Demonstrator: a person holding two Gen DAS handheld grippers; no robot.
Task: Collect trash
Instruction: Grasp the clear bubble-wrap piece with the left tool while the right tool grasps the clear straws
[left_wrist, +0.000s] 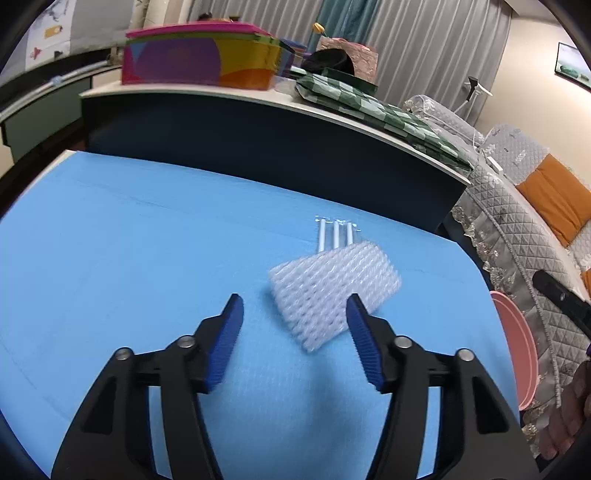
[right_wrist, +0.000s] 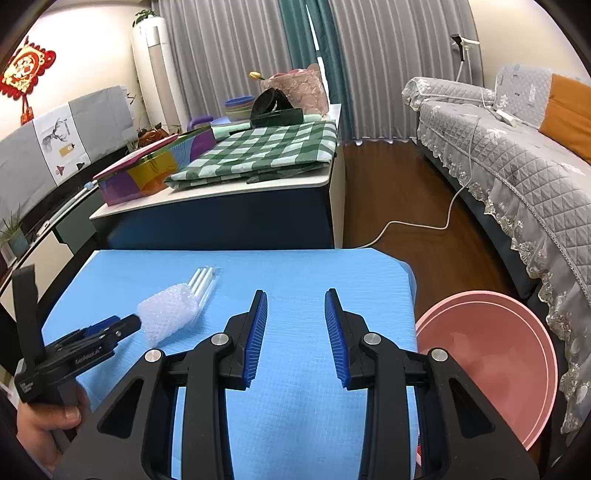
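A pink basin (right_wrist: 491, 365) sits just off the blue table (right_wrist: 295, 273). On the table, white foam netting (left_wrist: 332, 291) overlaps packaged straws (left_wrist: 336, 236). The left gripper (left_wrist: 295, 325), jaws apart, hovers just before the netting; the right gripper (right_wrist: 295, 325) gapes over bare cloth.

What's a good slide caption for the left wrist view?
Open left gripper approaches white foam netting lying over packaged straws on the blue table.
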